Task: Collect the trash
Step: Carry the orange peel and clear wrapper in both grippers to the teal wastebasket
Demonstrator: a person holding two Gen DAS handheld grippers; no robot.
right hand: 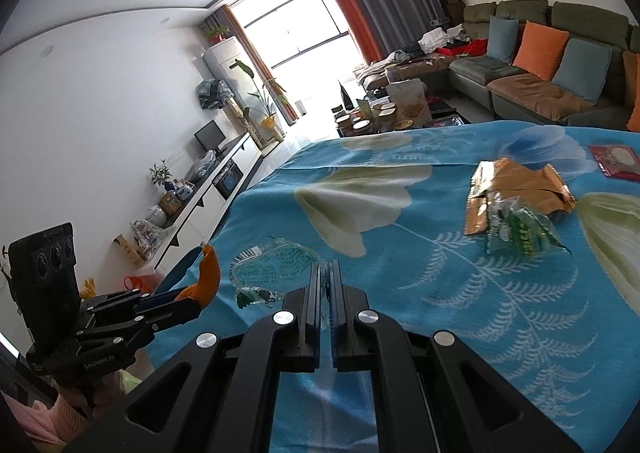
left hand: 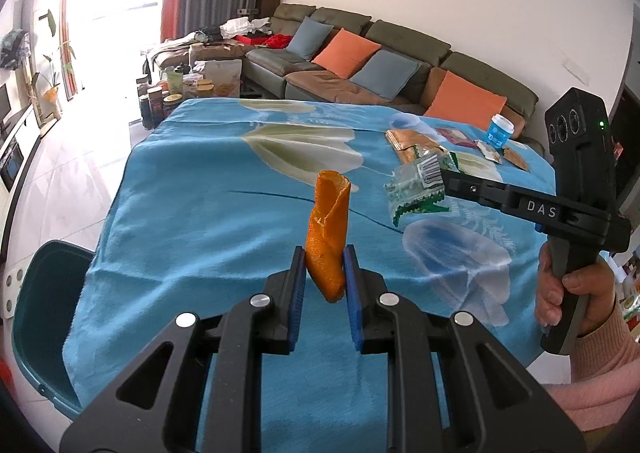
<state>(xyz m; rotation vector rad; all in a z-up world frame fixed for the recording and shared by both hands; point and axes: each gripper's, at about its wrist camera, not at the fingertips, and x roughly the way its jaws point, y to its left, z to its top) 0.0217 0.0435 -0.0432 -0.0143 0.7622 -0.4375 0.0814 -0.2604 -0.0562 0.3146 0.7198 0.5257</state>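
Right now we hold trash in both claws above the blue cloth (left hand: 192, 213). The left gripper (left hand: 325, 273) is clamped on an orange peel (left hand: 328, 229); the right gripper (right hand: 326, 293) is pinched tight on a clear wrapper (right hand: 276, 261). A dark green bin (left hand: 44, 317) sits just off the cloth's left edge. We judge the step is carrying both pieces there, so we should keep both grips firm and let go only once each piece is over the bin's mouth. More wrappers (right hand: 516, 193) and a cup (left hand: 499, 131) lie at the cloth's far right. The bin is partly cut off, its inside unseen.
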